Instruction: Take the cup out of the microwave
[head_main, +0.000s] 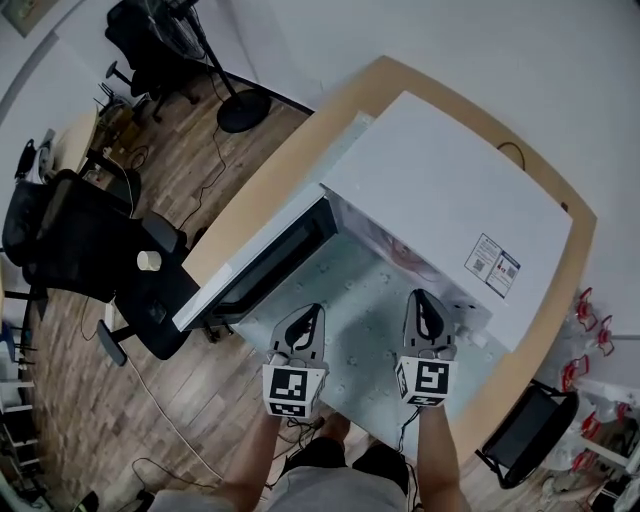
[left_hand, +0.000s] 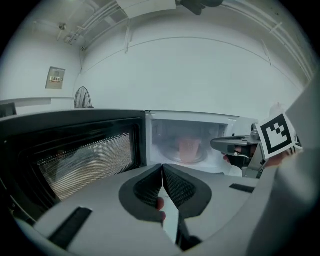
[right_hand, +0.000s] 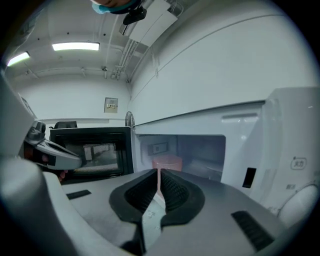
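Pink cup (left_hand: 188, 148) upright inside white microwave (head_main: 440, 180); door (head_main: 268, 262) swung open

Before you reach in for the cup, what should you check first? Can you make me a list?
1. Microwave door open: ok, it is swung wide.
2. Cup in sight: ok, it is pink and stands upright inside the microwave.
3. Right gripper opened for the cup: not ok, its jaws are together with nothing between them.
4. Left gripper free: ok, its jaws are together and hold nothing.
5. Cup full or empty: cannot tell from here.
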